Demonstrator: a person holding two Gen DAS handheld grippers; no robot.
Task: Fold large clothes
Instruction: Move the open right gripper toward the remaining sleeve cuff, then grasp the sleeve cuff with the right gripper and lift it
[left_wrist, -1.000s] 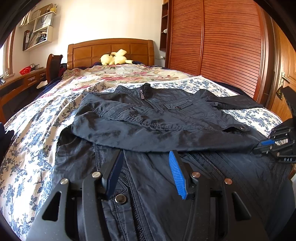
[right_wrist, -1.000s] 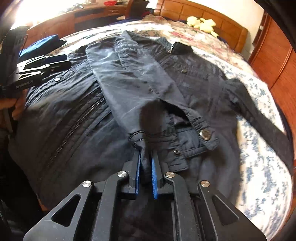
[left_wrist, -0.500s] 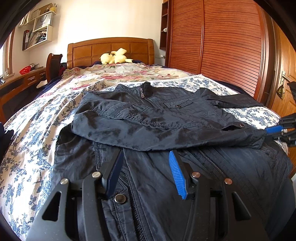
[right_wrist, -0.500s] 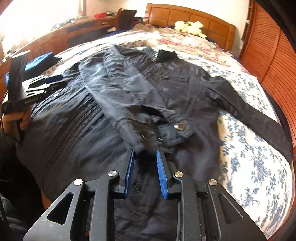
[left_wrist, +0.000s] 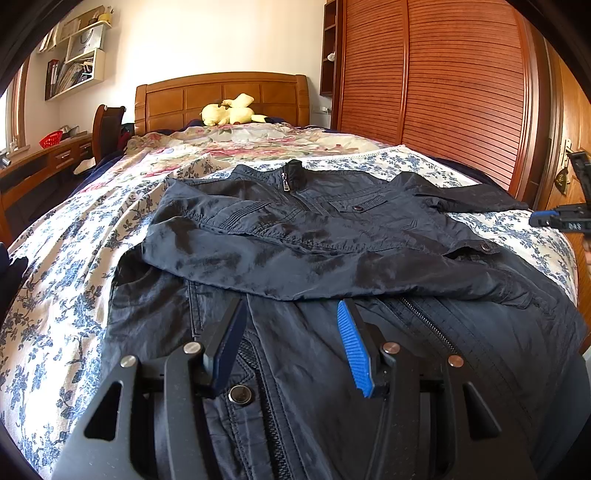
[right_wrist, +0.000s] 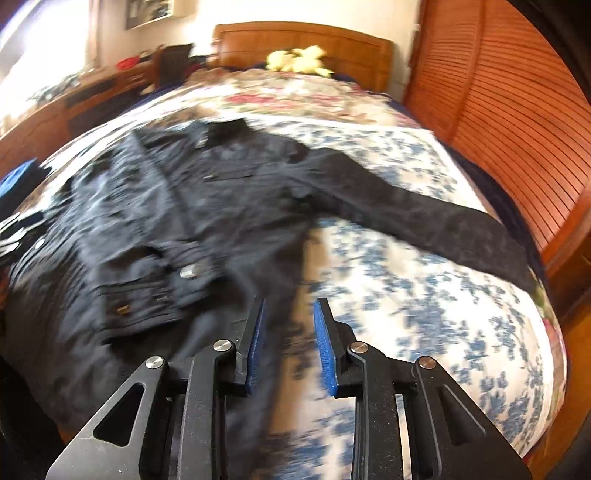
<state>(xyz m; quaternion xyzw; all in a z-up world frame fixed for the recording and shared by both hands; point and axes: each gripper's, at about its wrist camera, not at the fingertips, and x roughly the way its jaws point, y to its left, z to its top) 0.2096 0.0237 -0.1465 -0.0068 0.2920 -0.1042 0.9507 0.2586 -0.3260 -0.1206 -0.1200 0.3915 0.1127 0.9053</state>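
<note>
Inspection of the bed (left_wrist: 74, 236): 1 dark jacket (left_wrist: 332, 229) lies front-up on the floral bedspread, collar toward the headboard (left_wrist: 221, 96), hem at the near edge. This flat layout gives both grippers access from the foot of the bed.

1 sleeve (left_wrist: 295, 269) is laid across the chest, from the shoulder on the left of the left wrist view to a cuff (right_wrist: 162, 273) at the opposite side seam. That placement narrows the garment and reads as the 1st fold completed. The other sleeve (right_wrist: 424, 218) is spread out over the bedspread toward the wardrobe (left_wrist: 443, 92), not yet folded.

Left gripper (left_wrist: 291, 339): jaws stand partly apart over the lower front near the zip (left_wrist: 424, 325); nothing is pinched between them. Whether the lower fingers press the cloth cannot be told. Judged purpose: waiting in place, possibly steadying the hem.

Right gripper (right_wrist: 288, 343): jaws are opening, with nothing between the pads; jacket edge and bedspread lie beneath. It sits clear of the cuff, and the right wrist view is motion-blurred. In the left wrist view it appears at the far right edge, off the garment.

Judgement: the next step in hand is the outstretched sleeve, which calls for a grasp near its cuff end. Risk: dragging could disturb the folded sleeve.
</note>
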